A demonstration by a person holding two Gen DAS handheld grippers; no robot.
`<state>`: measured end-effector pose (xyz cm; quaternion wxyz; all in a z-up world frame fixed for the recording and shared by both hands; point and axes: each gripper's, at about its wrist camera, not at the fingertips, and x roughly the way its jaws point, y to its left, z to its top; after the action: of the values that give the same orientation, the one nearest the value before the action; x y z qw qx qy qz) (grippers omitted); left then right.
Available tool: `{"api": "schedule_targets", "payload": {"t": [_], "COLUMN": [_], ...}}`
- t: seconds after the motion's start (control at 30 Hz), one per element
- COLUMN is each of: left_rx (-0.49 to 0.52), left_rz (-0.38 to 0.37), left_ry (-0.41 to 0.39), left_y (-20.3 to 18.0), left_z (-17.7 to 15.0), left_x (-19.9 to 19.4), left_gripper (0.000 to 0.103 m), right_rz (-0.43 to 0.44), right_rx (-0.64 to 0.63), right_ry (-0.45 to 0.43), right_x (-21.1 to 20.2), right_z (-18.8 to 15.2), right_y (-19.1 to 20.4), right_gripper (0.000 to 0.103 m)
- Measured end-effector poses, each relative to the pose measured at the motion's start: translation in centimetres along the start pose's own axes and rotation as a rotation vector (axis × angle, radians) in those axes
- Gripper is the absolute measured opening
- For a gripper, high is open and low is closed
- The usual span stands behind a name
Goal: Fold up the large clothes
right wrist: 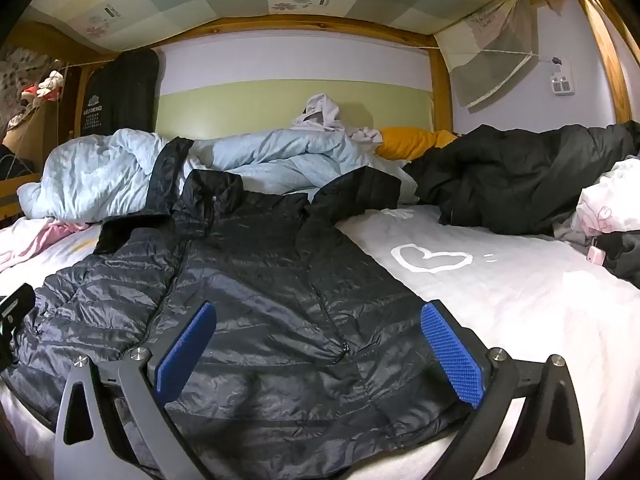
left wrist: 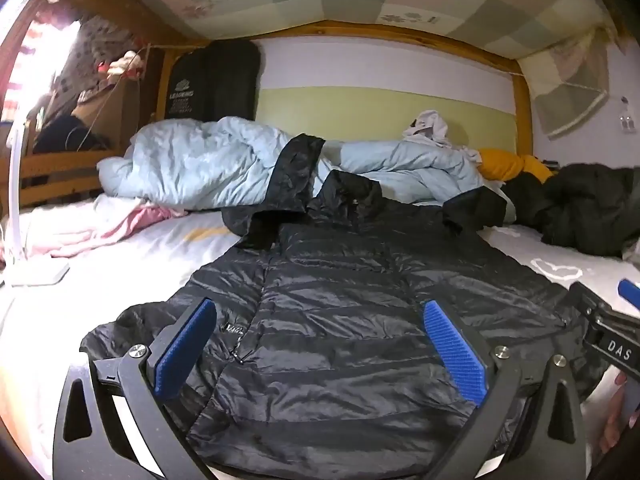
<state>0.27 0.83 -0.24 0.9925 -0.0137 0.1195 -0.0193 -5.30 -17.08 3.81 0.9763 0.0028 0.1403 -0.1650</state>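
A large black quilted puffer jacket (left wrist: 340,300) lies spread flat, front up, on the white bed sheet (left wrist: 160,248); its collar and sleeves reach toward the back. It also shows in the right wrist view (right wrist: 260,280). My left gripper (left wrist: 320,324) is open, hovering over the jacket's lower hem, holding nothing. My right gripper (right wrist: 318,326) is open over the jacket's lower right part, holding nothing. The right gripper's body (left wrist: 608,336) shows at the right edge of the left wrist view.
A light blue duvet (right wrist: 120,172) is bunched along the back. A second dark jacket (right wrist: 520,176) lies at the back right, with a yellow pillow (right wrist: 408,142) beside it. Pink cloth (left wrist: 104,228) lies at the left. A white lamp base (left wrist: 38,272) stands on the left. Wooden bed frame (right wrist: 440,80) surrounds.
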Motion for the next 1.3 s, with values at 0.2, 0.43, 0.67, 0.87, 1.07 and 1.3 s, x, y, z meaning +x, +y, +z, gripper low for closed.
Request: {"api": "schedule_targets", "payload": {"t": [0.2, 0.43, 0.67, 0.87, 1.07, 1.3], "left_rx": [0.028, 0.027, 0.028, 0.026, 0.035, 0.035], "left_rz": [-0.001, -0.002, -0.002, -0.002, 0.004, 0.003], "left_ry": [-0.009, -0.009, -0.009, -0.009, -0.019, -0.018], "left_y": [-0.46, -0.52, -0.44, -0.44, -0.47, -0.41], "left_z": [0.01, -0.05, 0.15, 0.18, 0.29, 0.31], "left_x": [-0.03, 0.01, -0.08, -0.09, -0.11, -0.24], "left_gripper": [0.103, 0.103, 0.103, 0.103, 0.103, 0.103], "right_rz": [-0.005, -0.006, -0.008, -0.008, -0.008, -0.009], "right_rx": [-0.008, -0.010, -0.013, -0.016, -0.027, -0.030], "right_ry": [-0.005, -0.002, -0.003, -0.004, -0.002, -0.001], "right_x": [-0.08, -0.33, -0.39, -0.42, -0.44, -0.47], "right_z": [-0.06, 0.20, 0.17, 0.13, 0.23, 0.31], "right_y": [0.47, 0.34, 0.45, 0.49, 0.71, 0.83], "right_gripper": [0.103, 0.103, 0.103, 0.103, 0.103, 0.103]}}
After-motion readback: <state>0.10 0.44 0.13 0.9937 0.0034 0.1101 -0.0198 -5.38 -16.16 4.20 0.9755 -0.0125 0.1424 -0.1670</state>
